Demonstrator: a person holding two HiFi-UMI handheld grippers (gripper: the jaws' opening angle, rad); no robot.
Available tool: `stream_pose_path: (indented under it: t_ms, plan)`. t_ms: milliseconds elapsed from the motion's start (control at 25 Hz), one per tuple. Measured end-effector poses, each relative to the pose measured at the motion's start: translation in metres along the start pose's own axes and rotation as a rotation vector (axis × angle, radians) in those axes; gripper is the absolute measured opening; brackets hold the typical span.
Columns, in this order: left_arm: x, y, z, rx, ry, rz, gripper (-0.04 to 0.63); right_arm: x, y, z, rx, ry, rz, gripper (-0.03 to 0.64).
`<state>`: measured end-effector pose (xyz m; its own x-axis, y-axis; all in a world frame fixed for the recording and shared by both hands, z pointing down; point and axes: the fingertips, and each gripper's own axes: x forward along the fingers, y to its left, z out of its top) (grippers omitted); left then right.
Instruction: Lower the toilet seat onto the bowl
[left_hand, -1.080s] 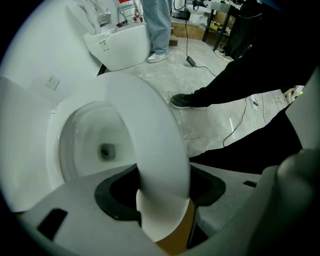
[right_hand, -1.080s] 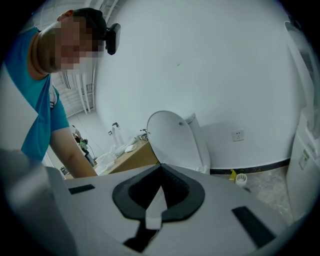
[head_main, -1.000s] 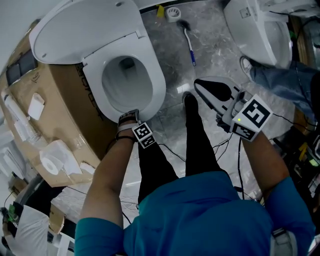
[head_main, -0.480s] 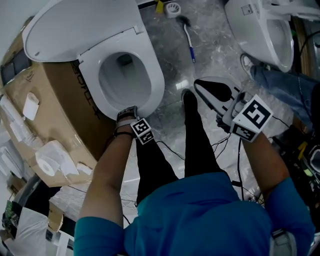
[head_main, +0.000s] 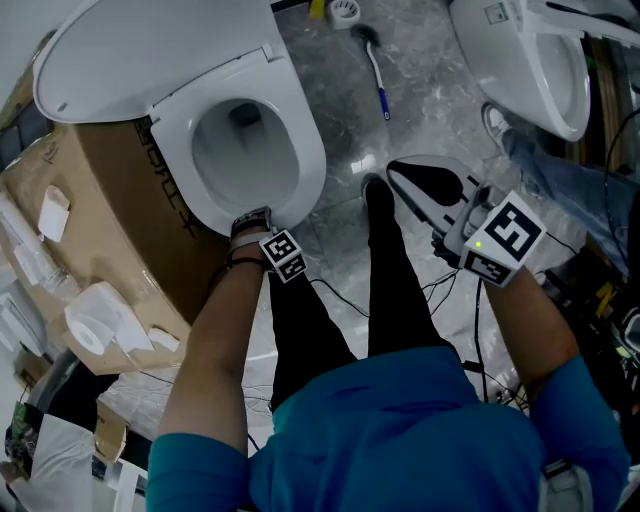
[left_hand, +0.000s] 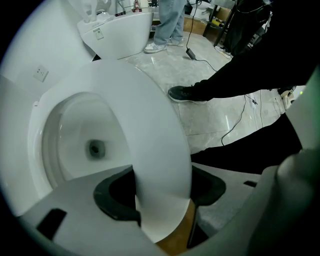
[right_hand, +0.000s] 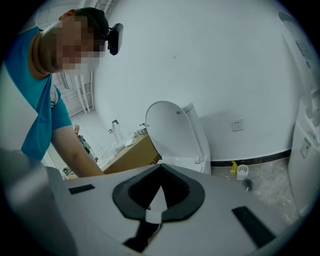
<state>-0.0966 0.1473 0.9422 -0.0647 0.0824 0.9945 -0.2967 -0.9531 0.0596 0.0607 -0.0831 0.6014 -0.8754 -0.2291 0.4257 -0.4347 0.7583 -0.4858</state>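
1. Toilet seat (head_main: 306, 150) lies down over the bowl (head_main: 245, 150), with the lid (head_main: 150, 50) raised behind it. No view shows clearly whether the seat rests fully on the rim.
2. Your left gripper (left_hand: 162, 195) is at the seat's front edge. Its jaws pinch the white ring, one above and one below.
3. In the left gripper view the ring runs straight through those jaws. The bowl's drain shows to the left, and brown cardboard shows just under the seat's edge.
4. Your right gripper (head_main: 398, 170) hangs well apart from the toilet, out over the grey floor on your right side. Its jaws are pressed together with nothing between them.
5. A cardboard box (head_main: 120, 210) stands against the toilet's left flank, and a toilet brush (head_main: 375, 70) lies on the floor beyond the bowl.
6. A second toilet (head_main: 520, 60) stands at the upper right of the head view.
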Motion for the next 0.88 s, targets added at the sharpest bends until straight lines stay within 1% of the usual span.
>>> stream_pose_path:
  t_ms: [280,440,560,640,720,760,880]
  plan:
    - [0.01,0.001,-0.001,-0.002,0.019,-0.002,0.261,-0.002,-0.004,-0.008,0.005,0.009,-0.004,-0.011]
    - [0.013,0.0,-0.001,-0.001,0.025,-0.018,0.262,-0.003,-0.005,-0.01,0.005,0.012,-0.003,-0.011]
    - [0.015,-0.001,-0.002,-0.006,0.044,-0.053,0.265,-0.002,-0.005,-0.012,0.005,0.016,-0.001,-0.011]
    - [0.017,-0.003,-0.003,-0.008,0.062,-0.103,0.273,-0.003,-0.004,-0.012,0.005,0.016,0.002,-0.011]
    - [0.016,-0.006,-0.004,-0.007,0.062,-0.146,0.281,-0.003,-0.001,-0.012,0.006,0.015,0.004,-0.011]
    - [0.015,-0.006,-0.003,-0.007,0.056,-0.154,0.284,-0.004,-0.001,-0.011,0.006,0.015,0.004,-0.009]
    - [0.009,-0.004,0.002,-0.027,0.019,-0.146,0.285,-0.004,0.0,-0.01,0.011,0.014,0.001,-0.009]
